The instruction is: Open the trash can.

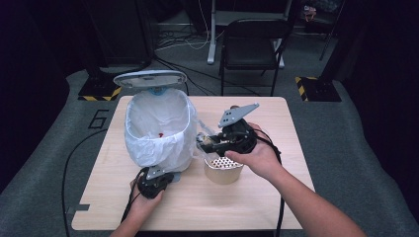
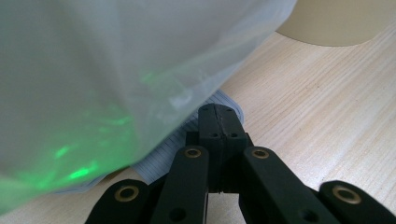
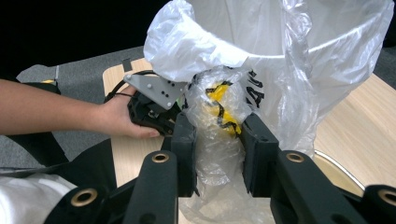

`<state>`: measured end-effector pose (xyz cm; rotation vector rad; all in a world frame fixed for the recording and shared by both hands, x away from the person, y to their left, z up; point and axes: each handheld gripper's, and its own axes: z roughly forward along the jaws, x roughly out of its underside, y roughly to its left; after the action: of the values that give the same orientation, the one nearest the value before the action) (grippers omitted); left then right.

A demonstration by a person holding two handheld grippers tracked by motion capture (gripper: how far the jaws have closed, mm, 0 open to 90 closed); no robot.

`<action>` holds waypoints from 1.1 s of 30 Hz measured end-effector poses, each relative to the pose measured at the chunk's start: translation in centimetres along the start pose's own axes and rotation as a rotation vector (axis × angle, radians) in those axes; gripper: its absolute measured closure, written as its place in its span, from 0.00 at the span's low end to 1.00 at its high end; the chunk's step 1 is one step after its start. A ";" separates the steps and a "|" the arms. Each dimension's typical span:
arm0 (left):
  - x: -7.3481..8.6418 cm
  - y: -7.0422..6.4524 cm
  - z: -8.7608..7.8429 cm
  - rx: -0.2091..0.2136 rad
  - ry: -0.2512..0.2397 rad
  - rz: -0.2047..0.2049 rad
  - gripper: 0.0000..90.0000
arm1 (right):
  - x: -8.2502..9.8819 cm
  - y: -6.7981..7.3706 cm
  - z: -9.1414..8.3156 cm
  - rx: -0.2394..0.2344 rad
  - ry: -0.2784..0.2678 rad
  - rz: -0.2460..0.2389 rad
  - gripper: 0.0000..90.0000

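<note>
Right tool (image 3: 218, 140) is gripping a crumpled clear plastic wrapper (image 3: 219, 116) with yellow and black print, jaws clamped on its sides. In the high view the right tool (image 1: 205, 142) is hanging just right of the lined bin (image 1: 158, 131), above a beige cup (image 1: 223, 170) sitting near the counter's middle. The wrapper is sitting level with the bin's rim, close beside the white liner (image 3: 299, 60) but not yet over the opening.

Left tool (image 2: 217, 122) is resting with jaws together, nothing between them, tips at the bin's near base on the counter (image 2: 327, 121). It is lying just beside a ribbed grey pad (image 2: 173, 151) poking out from under the liner. In the high view the left tool (image 1: 157, 177) appears to be steadying the bin.

Lid (image 1: 149, 78) is standing raised at the far side; a small red scrap (image 1: 160, 134) is lying inside.

Judged step: carrying the wrapper to the bin for dropping. Doing it well means lifting clear of the loose liner folds, moving left until the wrapper is hanging fully over the opening, and only then releasing. Snagging the liner could tug the bin, so the left tool should be bracing throughout.
</note>
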<state>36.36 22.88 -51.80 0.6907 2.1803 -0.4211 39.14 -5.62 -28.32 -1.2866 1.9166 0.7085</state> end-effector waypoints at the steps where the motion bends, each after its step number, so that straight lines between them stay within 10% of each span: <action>1: 0.0 0.0 0.0 0.000 0.000 0.000 1.00 | 0.0 0.0 0.0 0.000 0.000 0.000 0.78; 26: -0.1 0.2 -0.1 -0.009 0.009 0.031 1.00 | -5.8 -1.7 0.9 0.017 -0.045 -0.002 0.78; 27: 0.0 -0.3 0.1 -0.008 -0.025 -0.040 1.00 | -6.0 -1.7 1.0 0.017 -0.046 -0.002 0.78; 33: 0.0 -0.3 0.1 -0.008 -0.024 -0.040 1.00 | -7.1 -1.9 1.7 0.012 -0.061 0.007 0.78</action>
<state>36.25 22.60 -51.90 0.6354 2.1746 -0.4394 43.12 -1.12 -23.79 -1.2380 1.8739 0.7310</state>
